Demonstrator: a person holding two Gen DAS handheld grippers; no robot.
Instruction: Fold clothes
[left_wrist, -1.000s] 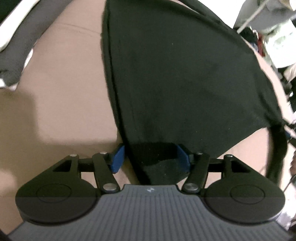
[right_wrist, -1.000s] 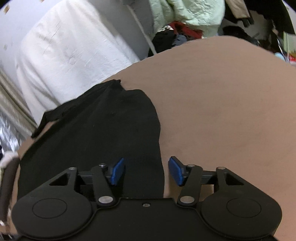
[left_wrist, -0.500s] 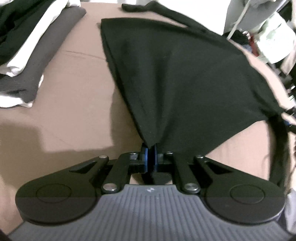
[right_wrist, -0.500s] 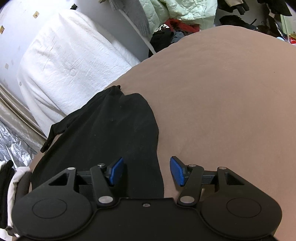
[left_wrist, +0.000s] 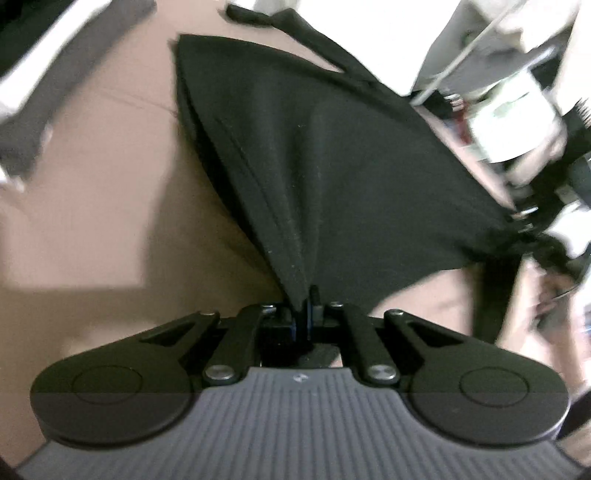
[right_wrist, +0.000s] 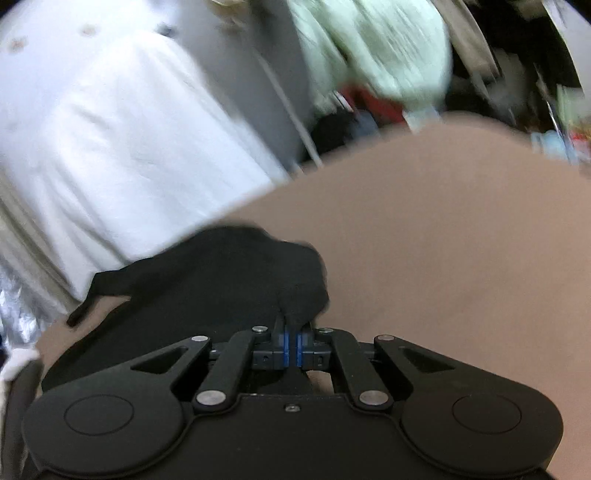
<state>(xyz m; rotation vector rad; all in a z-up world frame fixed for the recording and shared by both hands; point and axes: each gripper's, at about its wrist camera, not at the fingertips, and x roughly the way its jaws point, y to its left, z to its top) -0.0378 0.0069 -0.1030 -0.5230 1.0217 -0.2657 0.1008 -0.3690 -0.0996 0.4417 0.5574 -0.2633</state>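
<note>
A black garment (left_wrist: 332, 155) lies on a brown surface (left_wrist: 92, 184). My left gripper (left_wrist: 306, 314) is shut on its near corner, and the cloth rises from the surface in a taut fan toward the fingers. In the right wrist view the same black garment (right_wrist: 221, 280) bunches up at my right gripper (right_wrist: 291, 345), which is shut on another edge of it. A dark strap of the garment (right_wrist: 99, 295) trails to the left.
A stack of folded grey, white and black clothes (left_wrist: 55, 74) lies at the far left of the surface. A white covered bulk (right_wrist: 129, 147) and a pile of mixed clothing (right_wrist: 369, 66) stand beyond the far edge. Bare brown surface (right_wrist: 461, 240) extends right.
The left gripper closed on the garment corner earlier and has lifted it. The right gripper, open half a second ago, has now shut on the garment edge and pulled it up.
</note>
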